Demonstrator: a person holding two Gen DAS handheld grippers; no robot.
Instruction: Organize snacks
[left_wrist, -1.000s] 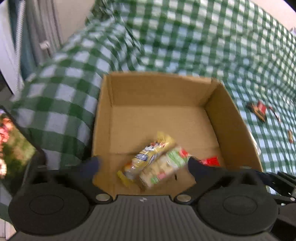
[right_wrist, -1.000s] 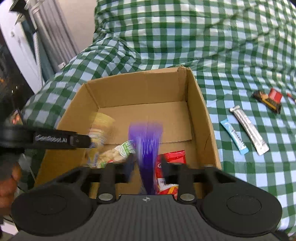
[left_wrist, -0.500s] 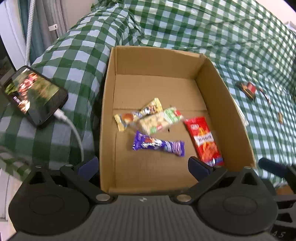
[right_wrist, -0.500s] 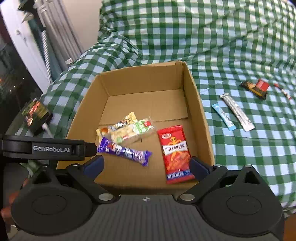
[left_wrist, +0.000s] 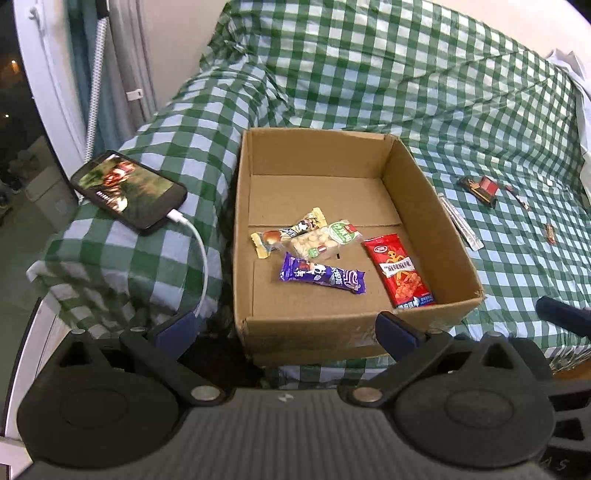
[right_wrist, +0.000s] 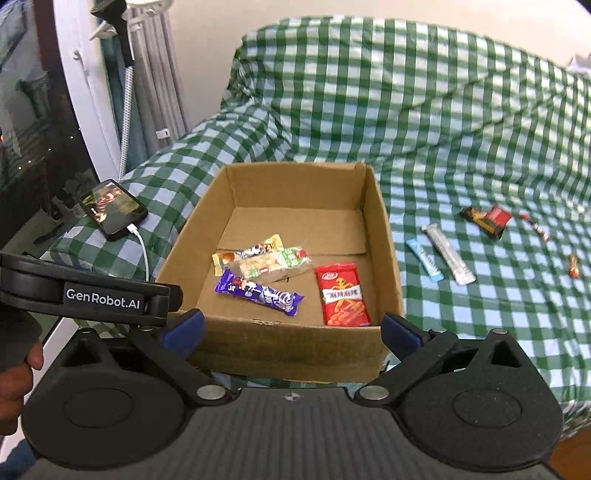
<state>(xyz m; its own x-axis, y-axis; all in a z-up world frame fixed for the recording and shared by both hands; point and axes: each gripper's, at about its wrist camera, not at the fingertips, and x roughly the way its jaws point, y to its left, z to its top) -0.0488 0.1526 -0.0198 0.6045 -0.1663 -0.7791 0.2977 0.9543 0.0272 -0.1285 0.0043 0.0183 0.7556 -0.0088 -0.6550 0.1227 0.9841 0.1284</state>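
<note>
An open cardboard box (left_wrist: 439, 229) (right_wrist: 384, 236) sits on a green checked cloth. Inside lie a purple bar (left_wrist: 321, 275) (right_wrist: 258, 291), a red packet (left_wrist: 400, 271) (right_wrist: 343, 293), a clear cracker pack with a green label (left_wrist: 325, 240) (right_wrist: 275, 264) and a yellow-ended bar (left_wrist: 288, 232) (right_wrist: 247, 253). On the cloth to the right lie a silver stick (right_wrist: 448, 254) (left_wrist: 460, 223), a blue stick (right_wrist: 424, 260), a black-and-red pack (right_wrist: 485, 219) (left_wrist: 480, 188) and small candies (right_wrist: 572, 266). My left gripper (left_wrist: 286, 328) and right gripper (right_wrist: 291, 328) are open and empty, held in front of the box's near wall.
A phone (left_wrist: 127, 194) (right_wrist: 114, 208) with a lit screen and a white cable (left_wrist: 199, 254) lies on the cloth left of the box. A window frame and curtain (right_wrist: 122, 88) stand at the far left. The left gripper's body (right_wrist: 88, 295) crosses the right wrist view's left side.
The right gripper opened and let go of the purple bar, which now lies in the box. Both grippers pulled back and up from the box.
</note>
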